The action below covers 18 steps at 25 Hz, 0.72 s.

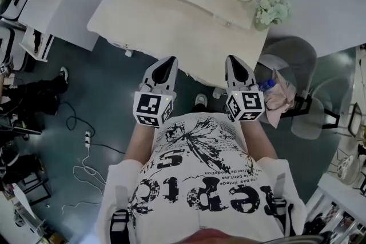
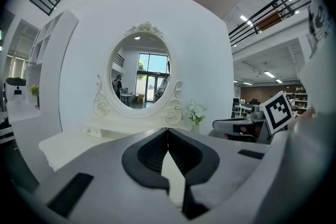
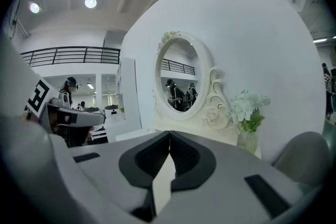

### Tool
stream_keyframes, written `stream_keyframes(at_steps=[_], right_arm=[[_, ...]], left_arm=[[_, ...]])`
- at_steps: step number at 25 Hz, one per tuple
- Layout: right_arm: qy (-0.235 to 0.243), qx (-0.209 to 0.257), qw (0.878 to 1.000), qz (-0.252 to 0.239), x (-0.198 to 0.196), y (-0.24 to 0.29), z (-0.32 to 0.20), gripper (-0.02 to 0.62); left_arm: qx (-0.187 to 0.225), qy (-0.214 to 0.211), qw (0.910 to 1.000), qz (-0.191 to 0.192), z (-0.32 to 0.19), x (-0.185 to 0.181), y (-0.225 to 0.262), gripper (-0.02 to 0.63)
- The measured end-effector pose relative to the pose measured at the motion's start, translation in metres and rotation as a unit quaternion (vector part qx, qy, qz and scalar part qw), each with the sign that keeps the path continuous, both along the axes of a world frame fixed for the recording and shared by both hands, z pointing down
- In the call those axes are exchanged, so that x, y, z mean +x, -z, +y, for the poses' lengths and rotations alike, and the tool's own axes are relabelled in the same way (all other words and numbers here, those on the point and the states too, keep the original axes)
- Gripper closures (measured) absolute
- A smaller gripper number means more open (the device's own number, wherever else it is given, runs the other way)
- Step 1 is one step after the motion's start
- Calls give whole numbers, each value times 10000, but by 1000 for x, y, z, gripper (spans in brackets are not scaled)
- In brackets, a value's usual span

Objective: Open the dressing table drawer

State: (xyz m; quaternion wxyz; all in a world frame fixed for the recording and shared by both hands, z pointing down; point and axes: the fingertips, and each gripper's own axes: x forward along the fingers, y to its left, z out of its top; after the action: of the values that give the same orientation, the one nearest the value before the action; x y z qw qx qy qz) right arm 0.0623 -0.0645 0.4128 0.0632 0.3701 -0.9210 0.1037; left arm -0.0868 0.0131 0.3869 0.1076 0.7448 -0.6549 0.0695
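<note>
- 2 grippers, lower centre of the head view: left gripper [image 1: 167, 63] with fingers together, empty; right gripper [image 1: 234, 61] likewise.
- 1 desk [image 1: 171, 17], upper centre, apart from both grippers. No view shows its drawer front.
- 1 oval mirror [image 2: 140, 78].
- 1 flower vase [image 1: 270, 8], upper right.
- Risks: closed fingers would likely slide off a handle; a wide right reach could topple the vase.

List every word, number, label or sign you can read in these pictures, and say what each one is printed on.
No text reads with certainty.
T-shirt, large black letters: creased and seen from above, not legible.
T-shirt, small print lines: too small.
Marker cubes: black-and-white square patterns, no words.
Dressing table: no lettering visible.
</note>
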Motion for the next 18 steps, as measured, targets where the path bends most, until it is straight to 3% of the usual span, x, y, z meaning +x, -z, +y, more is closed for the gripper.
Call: stream_keyframes(at_steps=[5, 11, 18], right_arm=[[-80, -177, 9998, -66, 1, -6, -59, 578], [-412, -320, 9986, -11, 8, -18, -100, 578], [-1223, -637, 9904, 81, 15, -36, -131, 578]], left_arm=[[-109, 16, 9999, -15, -57, -1, -4, 586], [-240, -300, 9993, 22, -103, 3, -15, 588], [-363, -1119, 9930, 48, -161, 0, -24, 586]])
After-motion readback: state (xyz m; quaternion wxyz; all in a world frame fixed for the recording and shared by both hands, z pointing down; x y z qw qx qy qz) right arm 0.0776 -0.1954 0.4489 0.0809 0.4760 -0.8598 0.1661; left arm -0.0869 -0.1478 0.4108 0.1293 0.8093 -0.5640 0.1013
